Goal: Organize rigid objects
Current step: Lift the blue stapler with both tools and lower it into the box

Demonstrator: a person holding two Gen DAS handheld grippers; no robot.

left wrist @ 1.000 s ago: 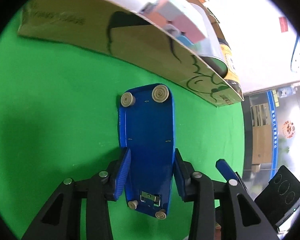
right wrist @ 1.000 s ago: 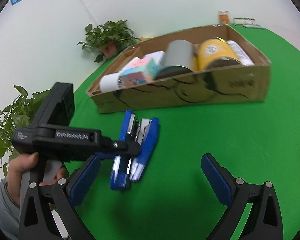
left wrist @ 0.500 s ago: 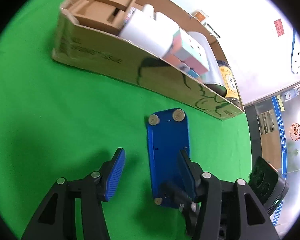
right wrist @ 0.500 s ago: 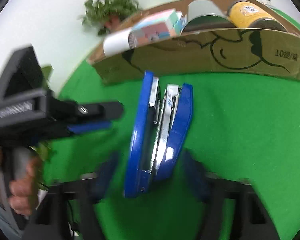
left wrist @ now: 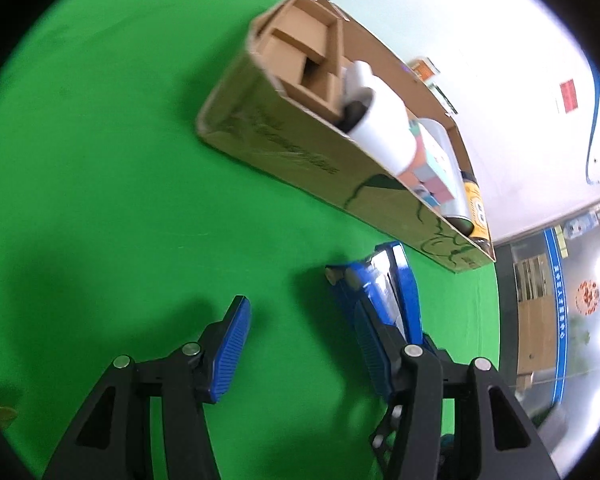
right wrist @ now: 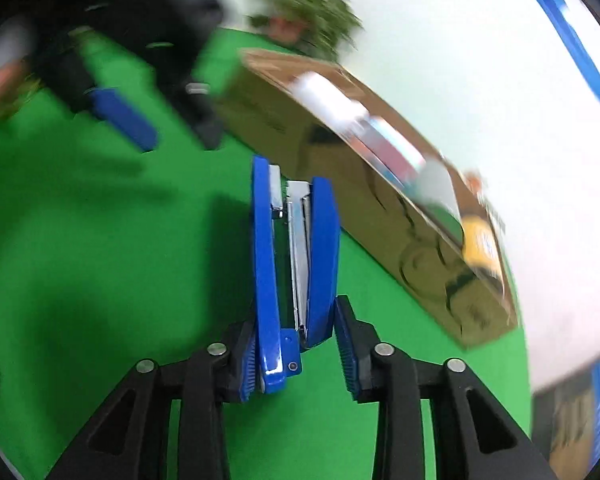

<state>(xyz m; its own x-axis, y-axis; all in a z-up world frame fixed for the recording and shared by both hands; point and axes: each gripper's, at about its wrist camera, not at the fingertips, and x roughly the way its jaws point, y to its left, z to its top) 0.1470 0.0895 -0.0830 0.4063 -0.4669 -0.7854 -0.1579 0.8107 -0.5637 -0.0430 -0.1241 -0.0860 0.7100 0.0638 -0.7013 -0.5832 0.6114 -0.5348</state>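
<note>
Beside the cardboard box point(right wrist: 380, 216), my right gripper point(right wrist: 296, 344) has just closed on the rigid, smooth-sided stapler point(right wrist: 296, 248) near its hinge; left gripper point(left wrist: 304, 344) stands open, empty.

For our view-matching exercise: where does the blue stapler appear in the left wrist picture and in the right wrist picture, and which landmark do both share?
Left wrist view: blue stapler lower right, beside the right-hand finger.
Right wrist view: blue stapler centre, standing between the right gripper pads.
Shared landmark: the cardboard box on the green cloth behind it.
</note>
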